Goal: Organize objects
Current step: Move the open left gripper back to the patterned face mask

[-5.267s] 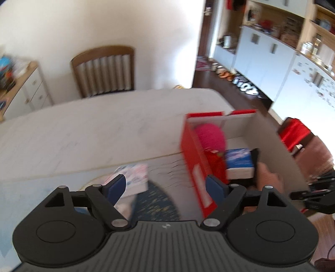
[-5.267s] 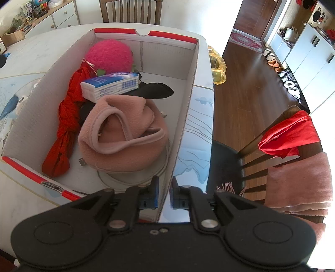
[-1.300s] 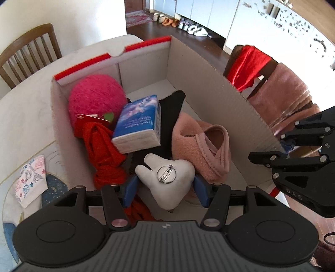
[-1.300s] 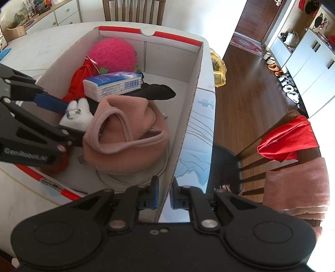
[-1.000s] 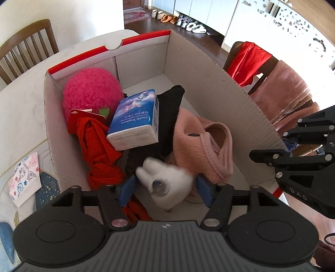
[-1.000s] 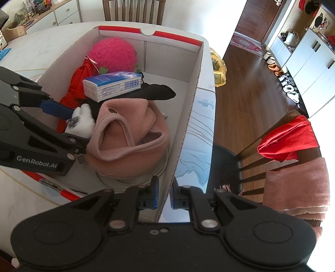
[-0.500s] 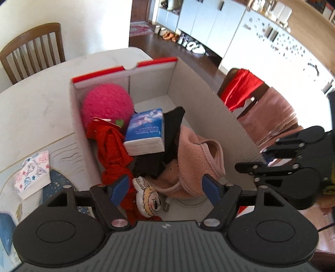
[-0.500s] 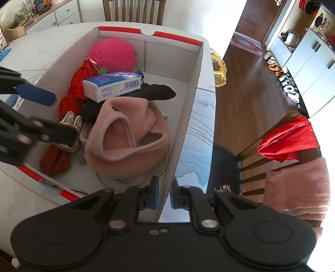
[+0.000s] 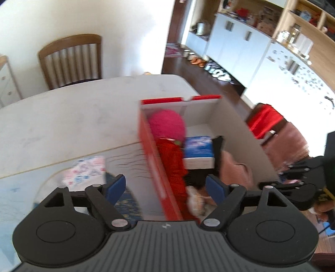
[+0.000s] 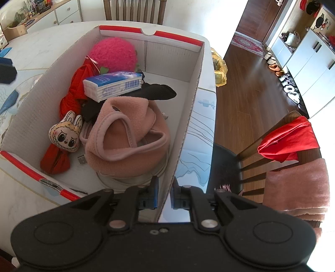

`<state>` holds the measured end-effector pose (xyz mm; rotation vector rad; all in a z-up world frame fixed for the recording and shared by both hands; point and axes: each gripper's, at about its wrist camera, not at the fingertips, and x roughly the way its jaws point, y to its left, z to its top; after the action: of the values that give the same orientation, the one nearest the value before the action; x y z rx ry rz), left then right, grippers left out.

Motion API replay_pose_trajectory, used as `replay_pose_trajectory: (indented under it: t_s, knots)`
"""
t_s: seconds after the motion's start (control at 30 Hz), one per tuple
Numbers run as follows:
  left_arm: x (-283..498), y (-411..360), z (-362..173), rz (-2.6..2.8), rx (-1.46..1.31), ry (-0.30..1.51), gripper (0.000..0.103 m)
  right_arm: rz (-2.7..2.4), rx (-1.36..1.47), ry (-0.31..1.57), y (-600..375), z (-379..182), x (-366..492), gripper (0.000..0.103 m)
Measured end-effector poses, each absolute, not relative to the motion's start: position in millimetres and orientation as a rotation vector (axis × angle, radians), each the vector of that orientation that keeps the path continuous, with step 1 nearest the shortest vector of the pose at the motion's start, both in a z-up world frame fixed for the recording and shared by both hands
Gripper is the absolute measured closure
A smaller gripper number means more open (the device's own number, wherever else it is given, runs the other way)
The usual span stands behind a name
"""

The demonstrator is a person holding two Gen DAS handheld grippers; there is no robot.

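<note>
A red and white cardboard box (image 10: 192, 98) stands on the table. In it lie a pink fuzzy ball (image 10: 114, 55), a red cloth (image 10: 71, 100), a tissue pack (image 10: 113, 84), a black cloth (image 10: 159, 92), a pink fleece hat (image 10: 127, 136) and a small white plush face (image 10: 65, 134). My right gripper (image 10: 164, 195) is shut on the box's near right wall. My left gripper (image 9: 165, 186) is open and empty, above the box's left wall (image 9: 155, 163). A small patterned cloth (image 9: 88, 169) lies on the table left of the box.
A wooden chair (image 9: 71, 60) stands behind the table. Another chair (image 10: 289, 142), draped with red and pink cloths, stands right of the table. A dresser (image 10: 52, 12) is at the back left. White cabinets (image 9: 240, 52) line the far wall.
My left gripper opened and dropped the white plush into the box. It then rose and swung left, out of the box. My right gripper kept its hold on the box wall.
</note>
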<state>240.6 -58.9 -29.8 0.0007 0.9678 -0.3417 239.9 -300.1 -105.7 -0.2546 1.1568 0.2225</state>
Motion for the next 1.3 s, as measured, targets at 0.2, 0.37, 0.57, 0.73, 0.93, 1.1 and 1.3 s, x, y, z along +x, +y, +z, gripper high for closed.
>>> replay_pose_trajectory:
  t_s: [0.2, 0.37, 0.57, 0.73, 0.93, 1.1, 1.3]
  knots:
    - [252, -27, -36, -0.231, -0.005, 0.966, 0.016, 0.222, -0.254, 1.158, -300, -106, 241, 0.091]
    - [266, -5, -48, -0.142, 0.012, 0.964, 0.016, 0.221, -0.255, 1.160, -298, -108, 241, 0.091]
    - [286, 22, -75, -0.067, -0.027, 1.002, 0.005, 0.219, -0.252, 1.160, -297, -108, 240, 0.091]
    - [302, 39, -100, -0.018, -0.079, 1.023, 0.003, 0.218, -0.252, 1.162, -297, -108, 240, 0.091]
    - [316, 35, -124, -0.010, -0.113, 1.033, 0.001, 0.215, -0.253, 1.165, -297, -107, 239, 0.091]
    - [331, 29, -140, 0.015, -0.099, 1.056, 0.001, 0.212, -0.252, 1.168, -298, -106, 239, 0.091]
    - [343, 23, -156, 0.047, -0.079, 1.081, 0.001, 0.208, -0.251, 1.171, -298, -106, 240, 0.091]
